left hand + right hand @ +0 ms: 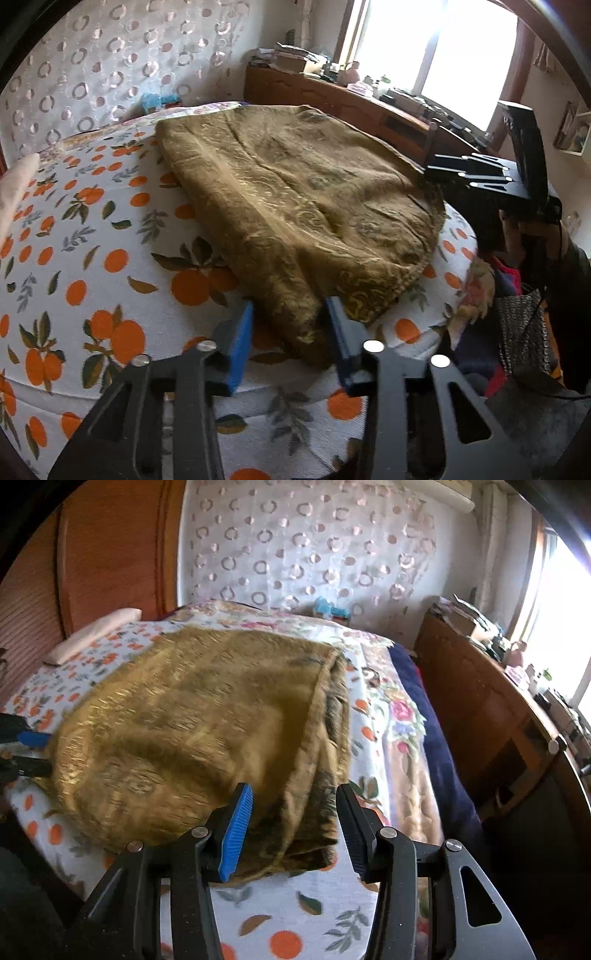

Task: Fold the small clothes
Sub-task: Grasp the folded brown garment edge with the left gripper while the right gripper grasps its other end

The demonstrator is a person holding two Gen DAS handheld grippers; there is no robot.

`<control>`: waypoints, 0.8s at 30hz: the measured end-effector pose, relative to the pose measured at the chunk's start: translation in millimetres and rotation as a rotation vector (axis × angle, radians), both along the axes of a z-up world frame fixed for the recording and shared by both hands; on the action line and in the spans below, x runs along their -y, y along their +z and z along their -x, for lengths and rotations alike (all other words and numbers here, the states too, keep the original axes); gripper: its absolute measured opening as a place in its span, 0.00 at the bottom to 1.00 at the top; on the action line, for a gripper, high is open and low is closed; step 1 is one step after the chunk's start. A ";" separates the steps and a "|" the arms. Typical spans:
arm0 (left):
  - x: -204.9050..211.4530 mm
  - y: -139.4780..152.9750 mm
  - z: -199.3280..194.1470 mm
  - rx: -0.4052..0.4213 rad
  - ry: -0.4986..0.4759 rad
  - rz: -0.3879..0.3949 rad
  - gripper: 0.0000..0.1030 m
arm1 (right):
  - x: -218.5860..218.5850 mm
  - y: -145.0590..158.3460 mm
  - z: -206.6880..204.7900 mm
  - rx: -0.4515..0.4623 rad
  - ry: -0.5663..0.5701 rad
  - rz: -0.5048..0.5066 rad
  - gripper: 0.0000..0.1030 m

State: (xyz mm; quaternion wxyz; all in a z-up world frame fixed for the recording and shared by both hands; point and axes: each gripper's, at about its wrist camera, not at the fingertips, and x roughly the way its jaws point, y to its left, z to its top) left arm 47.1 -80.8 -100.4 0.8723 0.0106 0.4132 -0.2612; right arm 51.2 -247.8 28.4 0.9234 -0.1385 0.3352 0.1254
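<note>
On the bed (92, 266), over the orange-print sheet, the folded olive-gold cloth (295, 192) lies flat. Your left tool (290, 332) straddles its near folded corner, jaws partly apart; pad contact unclear, so grip can't be told. Your right tool (293, 827) sits at the other near corner, jaws half apart around the edge, cloth blurred, grip also unclear.

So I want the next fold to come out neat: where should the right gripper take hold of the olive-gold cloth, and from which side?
Probably at the near corner of the olive-gold cloth, where its doubled, folded edge bunches up off the orange-print sheet. That raised ridge lies between the open jaws of the right gripper, so come from the near bed edge, angled down. The left gripper frames the other near corner.
</note>
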 end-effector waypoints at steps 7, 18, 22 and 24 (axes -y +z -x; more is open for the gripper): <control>5.1 15.2 1.9 0.023 -0.032 0.012 0.08 | -21.0 2.2 22.4 0.014 0.098 -0.041 0.58; 15.8 93.7 -19.2 0.200 -0.019 0.092 0.06 | -44.4 -2.0 57.7 -0.014 0.233 -0.067 0.58; 18.4 99.7 -27.8 0.216 -0.009 0.102 0.06 | -44.8 0.8 69.4 -0.011 0.250 -0.054 0.58; 18.5 101.3 -31.0 0.217 -0.002 0.111 0.06 | -47.7 1.7 72.7 -0.013 0.263 -0.041 0.58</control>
